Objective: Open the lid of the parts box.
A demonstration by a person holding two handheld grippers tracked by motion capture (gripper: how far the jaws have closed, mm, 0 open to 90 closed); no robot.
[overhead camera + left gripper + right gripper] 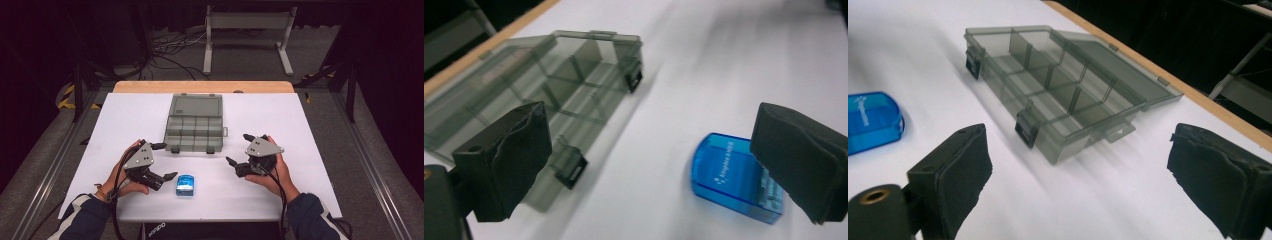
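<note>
Translucent grey compartment box (194, 123), lid open

white table (125, 125) | wooden far edge (202, 86) | grey metal stand (247, 22) | floor cables (172, 47)

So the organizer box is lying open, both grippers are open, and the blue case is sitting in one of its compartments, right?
Not quite. The blue case lies on the white table, in front of the organizer box, as the high view shows. The box is open, and so are both grippers.
</note>
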